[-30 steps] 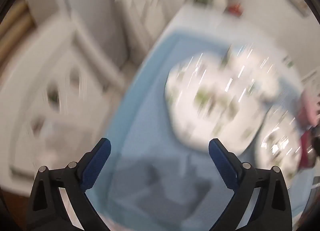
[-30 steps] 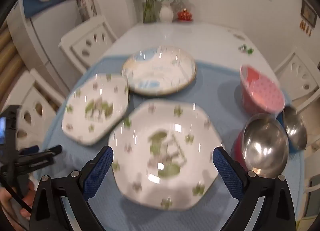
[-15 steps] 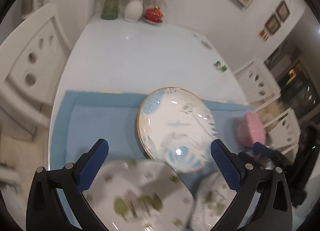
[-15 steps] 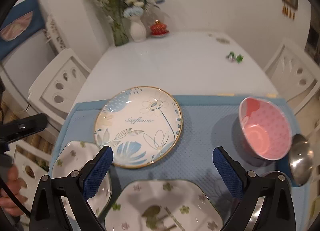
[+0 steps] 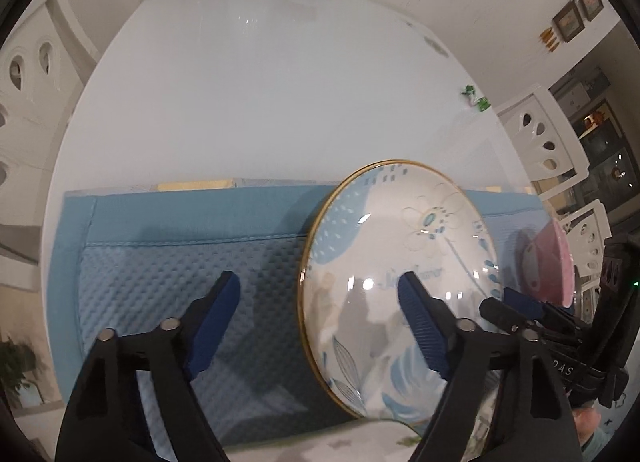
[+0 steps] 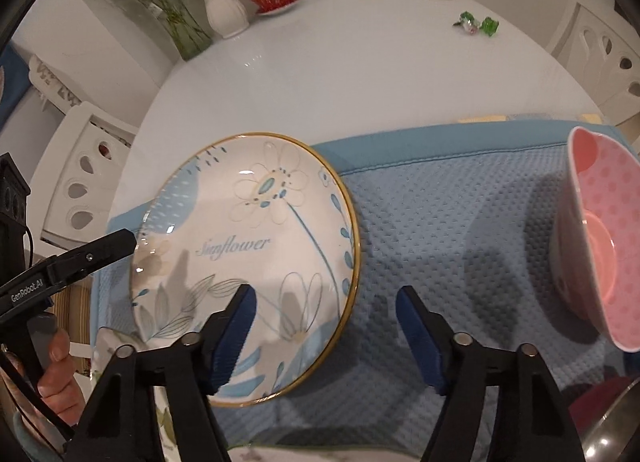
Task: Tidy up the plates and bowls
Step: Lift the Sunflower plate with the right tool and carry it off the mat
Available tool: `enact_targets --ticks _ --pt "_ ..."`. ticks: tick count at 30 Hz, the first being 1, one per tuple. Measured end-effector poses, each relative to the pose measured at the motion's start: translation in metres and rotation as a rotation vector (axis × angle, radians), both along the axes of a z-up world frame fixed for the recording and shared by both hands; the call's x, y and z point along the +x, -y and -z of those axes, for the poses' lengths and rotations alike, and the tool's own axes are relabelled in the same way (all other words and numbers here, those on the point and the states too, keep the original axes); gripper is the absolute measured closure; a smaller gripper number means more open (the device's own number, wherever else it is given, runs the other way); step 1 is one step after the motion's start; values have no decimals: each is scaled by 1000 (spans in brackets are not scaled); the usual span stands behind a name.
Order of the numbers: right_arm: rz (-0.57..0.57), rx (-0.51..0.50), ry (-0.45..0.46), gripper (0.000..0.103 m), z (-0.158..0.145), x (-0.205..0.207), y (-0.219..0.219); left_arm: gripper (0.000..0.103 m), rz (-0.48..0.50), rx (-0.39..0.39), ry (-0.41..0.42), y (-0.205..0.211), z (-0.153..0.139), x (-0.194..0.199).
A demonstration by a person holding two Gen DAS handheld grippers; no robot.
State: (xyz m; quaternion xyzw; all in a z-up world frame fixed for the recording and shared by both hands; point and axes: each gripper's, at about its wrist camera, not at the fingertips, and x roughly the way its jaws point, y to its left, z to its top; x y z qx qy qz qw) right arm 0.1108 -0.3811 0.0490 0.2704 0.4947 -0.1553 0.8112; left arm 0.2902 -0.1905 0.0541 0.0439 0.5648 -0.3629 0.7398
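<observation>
White counter [image 5: 260, 94] carries a blue mat [image 6: 460, 214] with the plate [image 6: 256, 246] on it. Both claws, left [image 5: 318, 316] and right [image 6: 326, 328], are wide open and empty; the plate lies between them, its rim inside each gap.

A: The pink bowl [image 6: 596, 246] runs off the right edge in the right wrist view, so its far side is out of sight.

B: The steel bowl [image 6: 612, 426] shows only a corner sliver. In the left wrist view a finger [image 5: 424, 326] covers part of the word on the round plate [image 5: 376, 246].

A: The leaf plate [image 6: 160, 426] sits mostly behind a gripper frame.
</observation>
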Motion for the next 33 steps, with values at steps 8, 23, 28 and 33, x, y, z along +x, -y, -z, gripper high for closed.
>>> enact_targets --ticks 8,23,28,33 --pt "-5 53 0 67 15 10 7 61 54 48 -18 10 11 3" --pt "-102 -65 32 67 5 17 -1 60 80 59 50 26 4 -6" --pt "-87 -56 46 67 -4 13 6 60 59 39 65 26 -4 -10" --pt "-77 -79 67 67 -19 12 5 60 34 8 119 27 -28 -15"
